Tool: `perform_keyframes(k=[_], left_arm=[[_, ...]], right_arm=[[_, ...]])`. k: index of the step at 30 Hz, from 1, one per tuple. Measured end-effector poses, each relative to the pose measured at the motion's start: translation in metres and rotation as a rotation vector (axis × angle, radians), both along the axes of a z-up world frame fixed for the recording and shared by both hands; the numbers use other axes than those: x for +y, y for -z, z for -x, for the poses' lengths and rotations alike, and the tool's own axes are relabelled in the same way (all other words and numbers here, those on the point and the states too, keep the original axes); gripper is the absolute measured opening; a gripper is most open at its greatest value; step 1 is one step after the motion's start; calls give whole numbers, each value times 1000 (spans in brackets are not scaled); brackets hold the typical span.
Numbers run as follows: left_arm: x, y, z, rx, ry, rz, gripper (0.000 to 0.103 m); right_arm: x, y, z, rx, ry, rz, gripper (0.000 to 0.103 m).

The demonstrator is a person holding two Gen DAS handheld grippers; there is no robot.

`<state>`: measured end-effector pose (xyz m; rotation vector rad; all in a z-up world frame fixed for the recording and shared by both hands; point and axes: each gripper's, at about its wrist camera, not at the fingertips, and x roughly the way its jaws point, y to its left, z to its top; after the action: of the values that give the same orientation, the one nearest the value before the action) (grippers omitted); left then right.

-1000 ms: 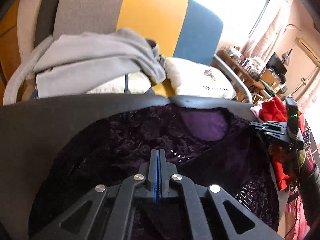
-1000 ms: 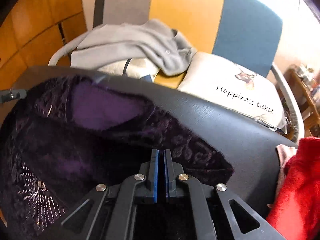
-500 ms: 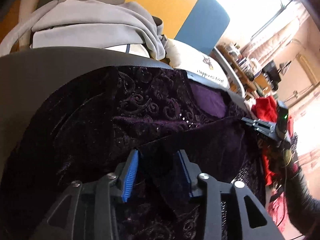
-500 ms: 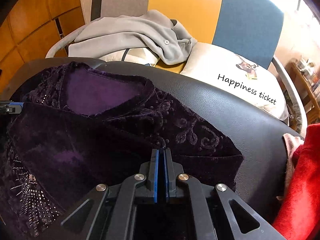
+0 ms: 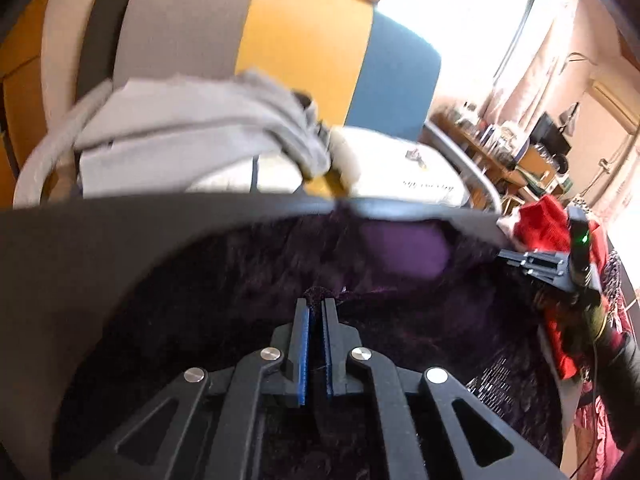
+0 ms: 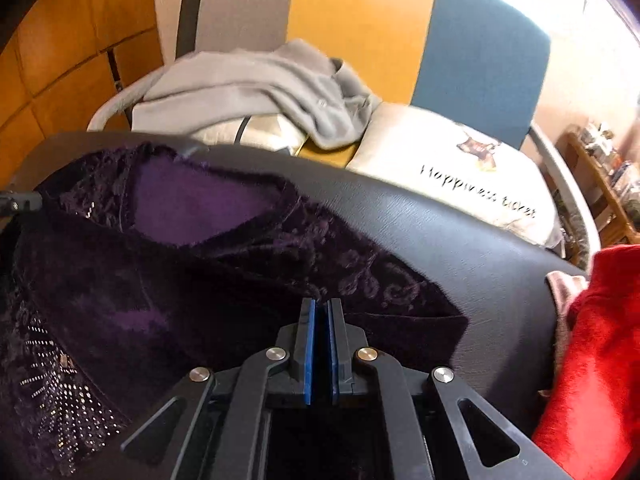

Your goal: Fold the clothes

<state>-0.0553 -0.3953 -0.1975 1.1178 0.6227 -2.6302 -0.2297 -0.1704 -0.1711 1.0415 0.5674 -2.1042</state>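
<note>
A dark purple velvet garment (image 5: 240, 280) (image 6: 160, 280) with a lighter purple neck lining lies spread on a black leather surface (image 5: 80, 260) (image 6: 460, 240). My left gripper (image 5: 316, 304) has its jaws closing, and a small bunch of the purple fabric is pinched between the blue pads. It shows at the far left edge of the right wrist view as the left gripper (image 6: 20, 202), touching the garment's collar side. My right gripper (image 6: 318, 304) is shut, with the garment's patterned shoulder fold running into its tips. In the left wrist view the right gripper (image 5: 502, 256) meets the garment's right edge.
Behind the leather surface stands a chair with grey, yellow and blue back panels (image 6: 360, 20). A grey garment (image 5: 180, 120) (image 6: 248, 80) and a white printed cushion (image 6: 460, 168) lie on it. Red cloth (image 6: 600, 340) (image 5: 544, 224) is heaped at the right. Cluttered shelves stand at the far right.
The left gripper opened over the garment half a second ago, then shut on a fold of it and drew back. The right gripper stayed shut in place while the cloth shifted slightly.
</note>
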Motion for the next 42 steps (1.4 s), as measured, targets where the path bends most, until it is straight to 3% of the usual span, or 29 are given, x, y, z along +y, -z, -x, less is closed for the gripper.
perform_keyframes(k=[4,9,12,15,17,20,23,26,27,29,32,36,38,39,41,42], left_arm=[[-12,9,25,-100,-22,32,5],[-34,45,49,-305,-151,9,6],[-32,33,38,-272,-201,8,18],[-29,20,26,-233,-251,9,22],[-22,5,13,-159,-279,28,24],[-5,0,8,-86,-166,24,31],[20,22,20,-183,-83,110,31],[34,49,14,-242,-72,106,31],[36,50,7,-225,-82,110,31],[40,53,-13,-184,-113,71,31],[45,56,-34,-150,-161,75,32],[37,46,-71,-89,-260,-22,35],[34,40,-91,-55,-308,-71,41],[35,35,-108,-29,-325,-95,44],[41,24,-150,-1,-380,-102,48],[44,21,-173,4,-412,-102,48]], right_arm=[[4,1,10,-35,48,33,5],[16,12,22,-80,141,56,8],[36,8,23,-47,203,35,13],[53,1,26,-22,230,21,17],[55,-7,26,-28,206,55,18],[37,-11,22,-68,109,100,25],[1,-6,10,-82,-5,69,44],[-24,14,10,-78,17,-39,46],[-23,21,14,-68,52,-61,54],[-7,26,26,-93,141,-7,64],[8,29,22,-68,163,26,64],[7,17,7,-52,181,0,66],[7,-2,-20,18,136,14,67],[8,-13,-37,33,101,42,73],[11,-29,-69,11,29,108,88],[10,-32,-88,-4,-6,130,91]])
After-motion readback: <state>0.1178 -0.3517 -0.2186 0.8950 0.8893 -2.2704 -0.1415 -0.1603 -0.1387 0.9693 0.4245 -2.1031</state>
